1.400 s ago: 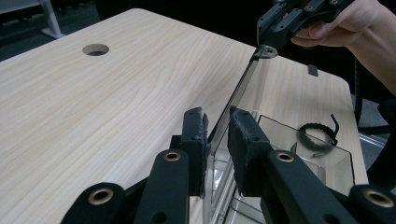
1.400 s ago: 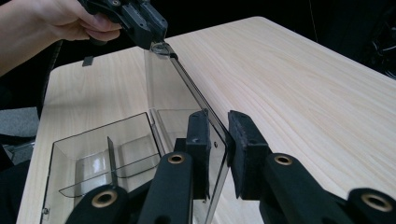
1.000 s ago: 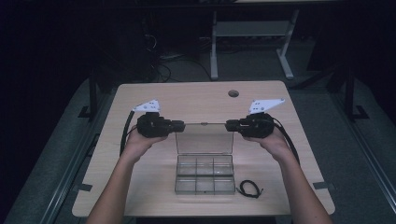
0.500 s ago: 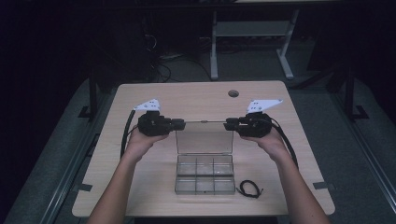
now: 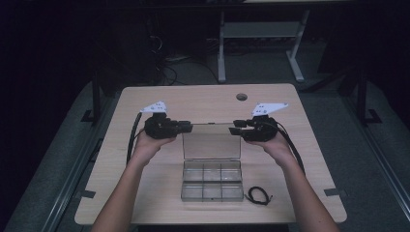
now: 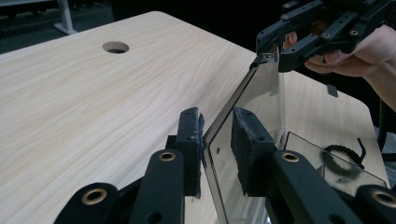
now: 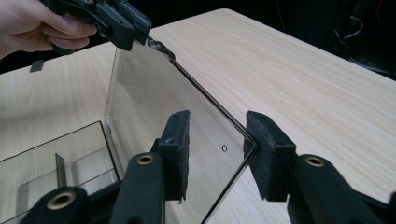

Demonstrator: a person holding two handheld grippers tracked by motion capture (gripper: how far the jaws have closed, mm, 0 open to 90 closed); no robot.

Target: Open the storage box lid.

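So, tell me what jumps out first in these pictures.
A clear compartment box sits at the table's near middle, its lid standing upright. The left gripper and right gripper flank the lid's top corners, jaws just opening, the edge between them. A black cord loop lies right of the box.

Dim, dark-edged high view; brighter, sharp gripper views with soft, blurred foregrounds.
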